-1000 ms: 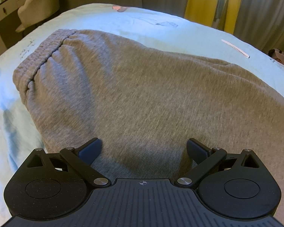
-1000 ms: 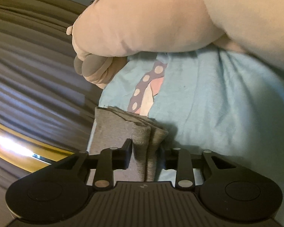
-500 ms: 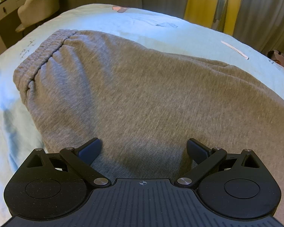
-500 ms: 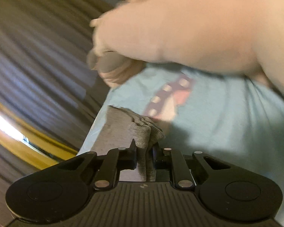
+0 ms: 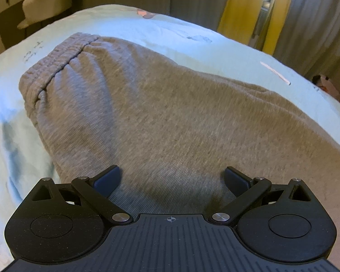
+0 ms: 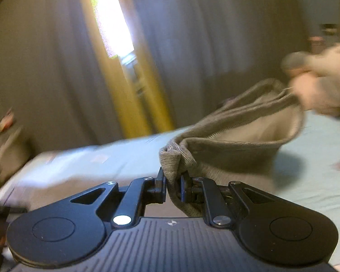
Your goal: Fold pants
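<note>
**Cuff pinched on the right, waist waiting on the left**

While the left gripper hangs over the grey pants with its jaws spread wide and nothing between them, the right gripper is clamped nearly shut on a bunched fold of the same cloth, a ribbed hem end that stands up out of the pads. That end hangs in the air above the pale blue bed; from the pads the cloth runs up and to the right, to a blurred hand that seems to hold the hem's other side.

The rest of the pants lies flat on the bed in the left wrist view. Their long axis runs from the gathered waistband at far left, down and to the right, out of view past the frame's right edge. So the waist lies ahead and to the left of the left gripper, which is by far the nearer of the two to it. As I judge it, the coming move turns on this line: the raised hem has to travel along the pants' length toward the waistband and be laid there, while the left gripper is placed to steady or pin the body near its middle.

No brand or label shows on the pants. Faint dark marks on the sheet beside the waistband may be writing, but they are too small to read.
</note>
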`<state>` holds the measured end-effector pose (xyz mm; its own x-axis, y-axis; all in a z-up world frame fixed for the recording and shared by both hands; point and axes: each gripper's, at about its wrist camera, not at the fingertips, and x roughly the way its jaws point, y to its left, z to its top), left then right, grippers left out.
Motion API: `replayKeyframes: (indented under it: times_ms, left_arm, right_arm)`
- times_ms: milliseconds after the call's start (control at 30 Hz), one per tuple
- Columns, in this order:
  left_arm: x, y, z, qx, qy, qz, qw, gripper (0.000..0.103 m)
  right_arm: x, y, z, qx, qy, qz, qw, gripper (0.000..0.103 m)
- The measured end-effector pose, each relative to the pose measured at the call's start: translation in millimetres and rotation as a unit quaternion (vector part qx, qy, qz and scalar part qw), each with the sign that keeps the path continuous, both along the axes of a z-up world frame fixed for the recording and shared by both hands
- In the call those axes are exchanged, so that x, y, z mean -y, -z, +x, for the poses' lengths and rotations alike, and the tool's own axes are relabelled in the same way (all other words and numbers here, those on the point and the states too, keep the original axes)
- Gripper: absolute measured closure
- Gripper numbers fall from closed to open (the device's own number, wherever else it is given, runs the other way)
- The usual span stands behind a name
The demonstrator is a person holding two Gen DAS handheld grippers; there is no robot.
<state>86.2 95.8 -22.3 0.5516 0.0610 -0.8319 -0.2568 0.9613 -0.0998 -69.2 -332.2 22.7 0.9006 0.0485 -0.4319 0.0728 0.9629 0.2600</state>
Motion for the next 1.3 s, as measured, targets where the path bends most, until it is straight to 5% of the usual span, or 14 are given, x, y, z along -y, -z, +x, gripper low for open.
replayKeyframes:
  times_ms: [200,300,400,500,633,767,933,1100,1200,1300]
  left_arm:
    - [-3,-4,-6,0.006,0.000,-0.009,0.9999,0.001]
    - [-2,-5,-7,0.007,0.001,-0.009,0.9999,0.001]
    - [-3,-5,-7,0.007,0.000,-0.011,0.9999,0.001]
    - [-2,-5,-6,0.006,-0.001,-0.012,0.9999,0.001]
    - [-2,-4,-6,0.006,-0.003,-0.014,0.9999,0.001]
    - [0,-7,-8,0.015,-0.001,-0.007,0.9999,0.001]
    - [7,-19,-18,0.046,0.019,-0.002,0.9987,0.001]
    - [17,-21,-18,0.056,0.040,0.014,0.9975,0.001]
    - [18,-12,-10,0.037,0.040,0.022,0.9983,0.001]
    - [18,-9,-9,0.030,0.036,0.023,0.9986,0.001]
  right_arm:
    - [-84,49,23,-0.123,-0.135,-0.029,0.983,0.091]
    - [-104,60,23,-0.158,-0.153,-0.077,0.972,0.091]
    - [-96,51,21,-0.152,-0.157,-0.036,0.975,0.075]
    - [-66,35,15,-0.113,-0.166,0.094,0.975,0.069]
    - [-3,27,4,-0.055,-0.025,0.177,0.982,0.063]
    - [35,34,6,-0.081,0.081,0.149,0.982,0.080]
    - [32,50,30,-0.140,0.087,0.092,0.982,0.084]
    - [10,52,72,-0.174,0.034,0.036,0.983,0.092]
    - [-5,48,104,-0.153,-0.001,0.050,0.987,0.094]
    - [-10,26,112,-0.045,-0.029,0.136,0.989,0.093]
